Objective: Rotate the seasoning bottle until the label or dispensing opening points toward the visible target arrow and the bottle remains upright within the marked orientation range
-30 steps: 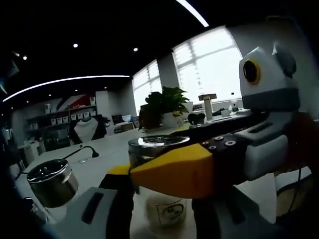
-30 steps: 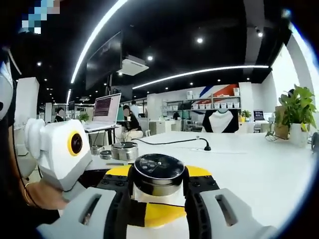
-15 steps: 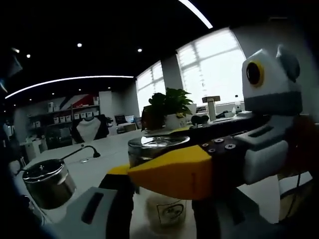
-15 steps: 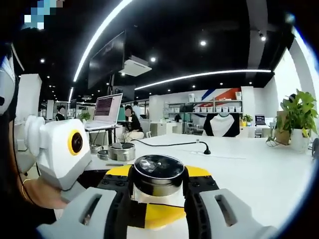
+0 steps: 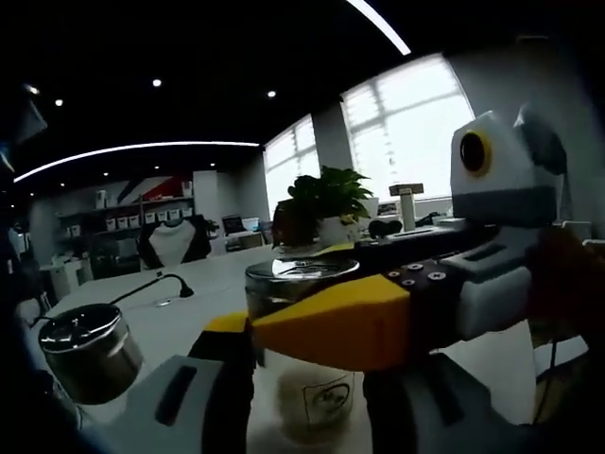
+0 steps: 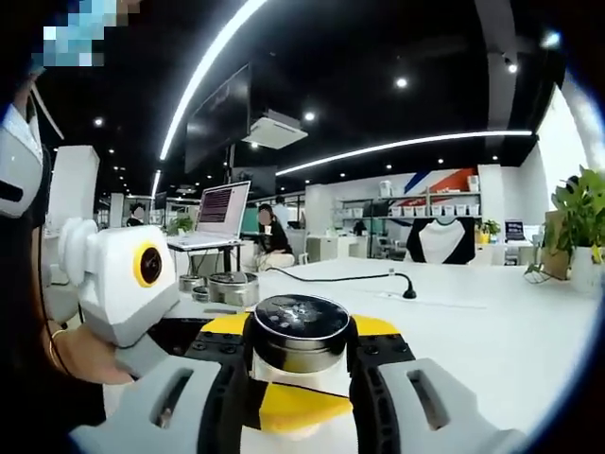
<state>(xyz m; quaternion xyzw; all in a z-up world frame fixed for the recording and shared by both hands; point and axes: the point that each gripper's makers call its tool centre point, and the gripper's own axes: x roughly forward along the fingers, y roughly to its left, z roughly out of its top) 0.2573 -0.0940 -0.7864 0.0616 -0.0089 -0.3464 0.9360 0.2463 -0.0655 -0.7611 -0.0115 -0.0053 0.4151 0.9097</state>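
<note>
The seasoning bottle [image 5: 304, 397] stands upright on the white table [image 5: 189, 312], a clear jar with pale contents, a small label and a shiny metal lid [image 6: 301, 324]. My left gripper [image 5: 307, 378] is shut on its lower body, with grey jaws on either side. My right gripper [image 6: 301, 367] is shut on the bottle just under the lid. In the left gripper view the right gripper's yellow jaw crosses in front of the bottle's neck. In the right gripper view the left gripper's yellow jaw lies across the bottle below the lid.
A second metal-lidded jar [image 5: 83, 348] stands at the left on the table, with other jars [image 6: 227, 286] further off. A potted plant [image 5: 326, 199], a gooseneck microphone [image 6: 392, 276] with its cable and a laptop [image 6: 222, 213] are behind. A person's hand [image 6: 80, 357] holds the left gripper.
Both grippers keep their hold on the bottle. The background has slid a little to the right in both views, so the cameras have turned slightly.
</note>
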